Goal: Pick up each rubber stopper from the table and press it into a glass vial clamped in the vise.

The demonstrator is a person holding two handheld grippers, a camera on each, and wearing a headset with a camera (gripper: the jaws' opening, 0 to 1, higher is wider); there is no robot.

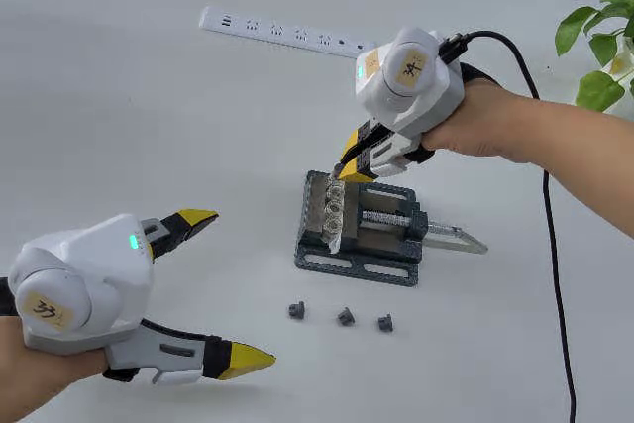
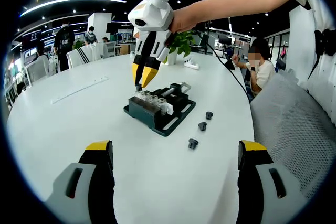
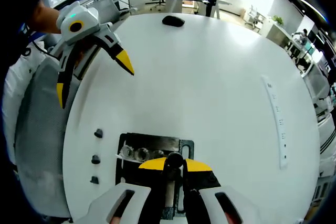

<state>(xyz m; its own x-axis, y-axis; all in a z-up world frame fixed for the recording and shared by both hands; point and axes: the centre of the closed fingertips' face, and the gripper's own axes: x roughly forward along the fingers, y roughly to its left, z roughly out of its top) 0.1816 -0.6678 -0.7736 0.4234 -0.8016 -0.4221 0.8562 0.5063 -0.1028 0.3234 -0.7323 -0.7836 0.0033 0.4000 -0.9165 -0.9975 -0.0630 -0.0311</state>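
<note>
Right gripper [image 1: 349, 167] clamps a stopper [image 3: 175, 160] above a vial [image 1: 335, 195]; pressed off-centre, it could skew or crack glass; left gripper [image 1: 231, 285] stands jaws apart

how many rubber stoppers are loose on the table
3, on the table before the vise: left stopper, middle stopper, right stopper. A fourth stopper seems pinched in the right tool over the vials.

Smooth matt white surface [image 1: 119, 96], dark matt metal vise [image 1: 357, 264] with bright steel screw [image 1: 384, 218], clear glossy glass vials [image 1: 334, 207], dull dark-grey rubber stoppers [image 1: 345, 317]
</note>
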